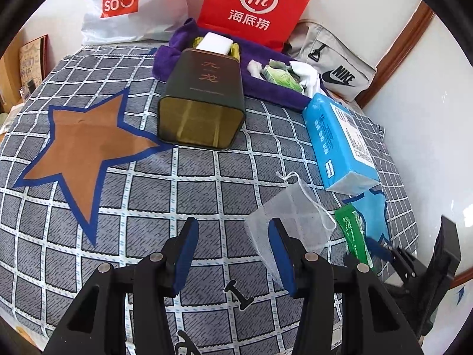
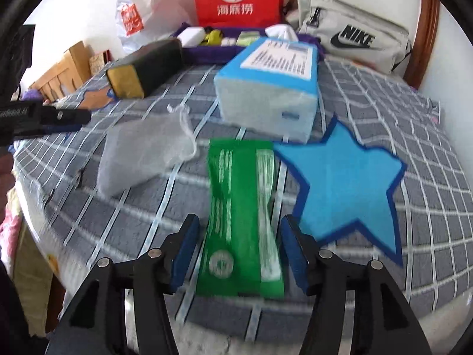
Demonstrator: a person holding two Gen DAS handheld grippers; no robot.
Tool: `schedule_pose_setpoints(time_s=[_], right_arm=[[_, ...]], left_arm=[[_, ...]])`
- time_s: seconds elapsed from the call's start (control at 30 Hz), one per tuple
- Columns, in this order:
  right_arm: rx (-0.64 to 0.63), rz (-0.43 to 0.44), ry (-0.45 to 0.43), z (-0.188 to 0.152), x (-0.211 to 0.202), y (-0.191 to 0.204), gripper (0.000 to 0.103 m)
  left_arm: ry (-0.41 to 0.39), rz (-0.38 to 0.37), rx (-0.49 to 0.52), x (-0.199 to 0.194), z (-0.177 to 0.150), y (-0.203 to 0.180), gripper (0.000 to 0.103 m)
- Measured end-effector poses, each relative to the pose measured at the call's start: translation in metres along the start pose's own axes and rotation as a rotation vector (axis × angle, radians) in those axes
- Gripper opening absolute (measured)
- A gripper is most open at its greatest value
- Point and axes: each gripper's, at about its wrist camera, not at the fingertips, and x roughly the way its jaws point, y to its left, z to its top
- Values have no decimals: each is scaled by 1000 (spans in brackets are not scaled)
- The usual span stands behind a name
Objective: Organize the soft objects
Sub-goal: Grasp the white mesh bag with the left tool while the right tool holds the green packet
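Lying on a grey checked bedcover (image 2: 369, 82), the green packet (image 2: 242, 219) sits between the 2 blue pads of the right gripper (image 2: 241, 251), whose jaws stand apart with a gap on each side, so neither pad presses on it. The packet's far end touches the edge of a blue star patch (image 2: 346, 183) printed on the cover. Just left of it is a translucent mesh drawstring pouch (image 2: 142, 156), and just behind it a blue pack of tissues (image 2: 272, 88) lies on its side.

In the left wrist view the left gripper (image 1: 233, 254) hangs over bare cover with its jaws part-way open and nothing between them; its right pad overlaps the near corner of the mesh pouch (image 1: 295, 216) in the picture, but I cannot tell whether it touches. The green packet (image 1: 354, 233) lies at that view's right edge, beside the tissue pack (image 1: 337, 142).

Farther back a dark tin box (image 1: 204, 100) lies tipped over with its open mouth towards the camera, next to a brown star patch (image 1: 85, 153). Behind it a purple cloth tray (image 1: 266, 85) holds several small soft items, among them a white block and a white cloth. Against the wall stand a red paper bag (image 1: 254, 6), a white plastic shopping bag (image 1: 127, 3) and a grey Nike bag (image 1: 334, 68).
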Motion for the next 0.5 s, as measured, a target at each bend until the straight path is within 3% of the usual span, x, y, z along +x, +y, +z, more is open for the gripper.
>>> schedule_pose_setpoints(time_s=[0.03,0.07,0.1,0.27,0.5], right_arm=[[-1,-9,-7,3,1,1,52],[-4,-23,-15,5,2,0,39],[-5,-26,-17,7,2,-1,35],[31,14,-11,7,0,-12,32],[49,-8,-7,2,-2,-28,32]], left_arm=[[4,-1,3,2,1,-1,47],[9,-2,8,5,2,-3,47],[15,-7,16,8,3,-6,47],[48,-21,76,25,9,-26,49],[100,-1,142,51,12,-47,54]])
